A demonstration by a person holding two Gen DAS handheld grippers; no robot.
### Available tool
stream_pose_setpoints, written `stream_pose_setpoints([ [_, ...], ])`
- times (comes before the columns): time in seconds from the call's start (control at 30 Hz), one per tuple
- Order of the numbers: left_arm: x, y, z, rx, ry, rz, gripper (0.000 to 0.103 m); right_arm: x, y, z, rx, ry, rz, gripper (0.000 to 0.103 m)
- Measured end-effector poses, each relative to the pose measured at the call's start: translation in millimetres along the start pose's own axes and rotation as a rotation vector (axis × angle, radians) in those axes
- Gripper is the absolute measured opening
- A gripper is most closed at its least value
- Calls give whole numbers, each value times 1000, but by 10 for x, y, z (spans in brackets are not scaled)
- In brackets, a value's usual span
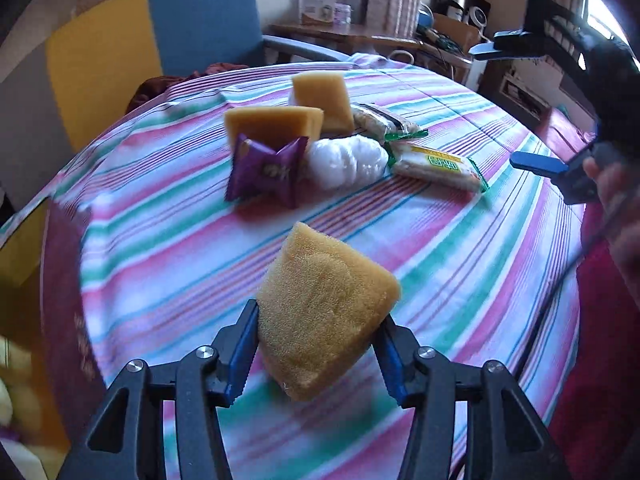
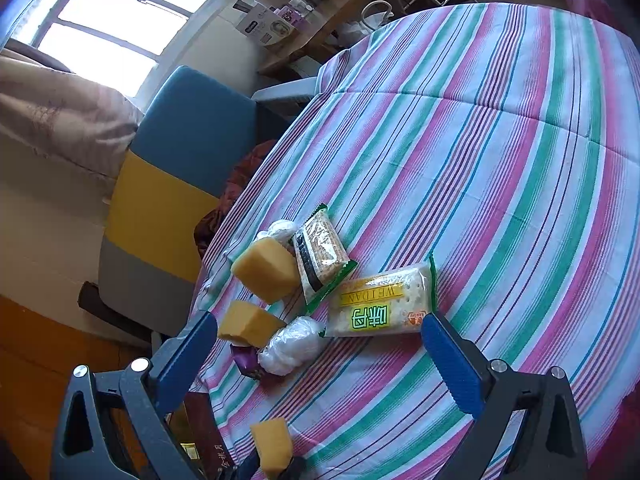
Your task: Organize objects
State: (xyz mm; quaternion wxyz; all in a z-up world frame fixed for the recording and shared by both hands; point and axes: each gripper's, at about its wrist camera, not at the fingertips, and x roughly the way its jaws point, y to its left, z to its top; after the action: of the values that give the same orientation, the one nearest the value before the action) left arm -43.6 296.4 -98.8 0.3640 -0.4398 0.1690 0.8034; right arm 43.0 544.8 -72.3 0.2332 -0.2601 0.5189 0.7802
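Note:
My left gripper (image 1: 319, 316) is shut on a yellow sponge (image 1: 328, 312), both blue pads pressing its sides just above the striped tablecloth (image 1: 460, 264); the same sponge (image 2: 272, 446) shows at the bottom of the right wrist view. Further back lies a pile: two more yellow sponges (image 1: 274, 124) (image 1: 322, 100), a purple candy wrapper (image 1: 266, 172), a white plastic bundle (image 1: 346, 162), a cracker pack with a yellow-green label (image 1: 438, 168) and a second cracker pack (image 1: 380, 120). My right gripper (image 2: 319, 320) is open and empty, hanging over the labelled cracker pack (image 2: 380, 306) and white bundle (image 2: 294, 344).
A dark red box (image 1: 64, 300) stands at the table's left edge. A blue and yellow chair (image 2: 180, 152) sits behind the table, with a cluttered wooden desk (image 1: 360, 36) beyond. The right gripper (image 1: 495, 105) and a hand reach in from the right.

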Motion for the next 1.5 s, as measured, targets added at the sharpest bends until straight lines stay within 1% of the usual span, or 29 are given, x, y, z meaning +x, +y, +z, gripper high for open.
stream_pose_setpoints([
  [0.07, -85, -7, -143, -18, -19, 12, 54, 13, 3, -2, -2, 6, -1, 103],
  [0.13, -113, -8, -216, -26, -35, 28, 54, 34, -1, -6, -3, 15, -6, 103],
  [0.3, -61, -12, -210, -35, -43, 37, 53, 84, -5, -21, -11, 31, -27, 103],
  [0.5, -31, -51, -278, -11, -75, 52, 52, 150, 28, -36, -42, 44, -66, 103],
  [0.67, -2, 30, -307, -46, -69, 29, 51, 206, 72, -59, -73, 55, -90, 102],
  [0.8, 7, 7, -309, -33, -79, 42, 51, 238, 95, -69, -88, 61, -102, 102],
  [1.07, 11, 19, -325, -37, -90, 36, 51, 330, 171, -118, -142, 90, -128, 102],
  [1.17, 10, 30, -326, -41, -92, 30, 50, 342, 204, -150, -174, 107, -151, 101],
  [1.23, 6, 37, -330, -45, -93, 25, 50, 387, 289, -167, -239, 147, -197, 100],
  [1.27, 2, 42, -333, -46, -94, 22, 50, 422, 361, -173, -306, 175, -232, 99],
  [1.33, -2, 54, -337, -52, -97, 16, 50, 490, 517, -180, -473, 214, -289, 99],
  [1.4, -6, 61, -337, -55, -98, 11, 50, 574, 665, -209, -678, 247, -359, 98],
  [1.47, -7, 60, -339, -55, -99, 11, 50, 681, 726, -249, -857, 287, -426, 98],
  [1.5, -7, 62, -340, -54, -99, 11, 50, 736, 716, -257, -922, 307, -458, 98],
])
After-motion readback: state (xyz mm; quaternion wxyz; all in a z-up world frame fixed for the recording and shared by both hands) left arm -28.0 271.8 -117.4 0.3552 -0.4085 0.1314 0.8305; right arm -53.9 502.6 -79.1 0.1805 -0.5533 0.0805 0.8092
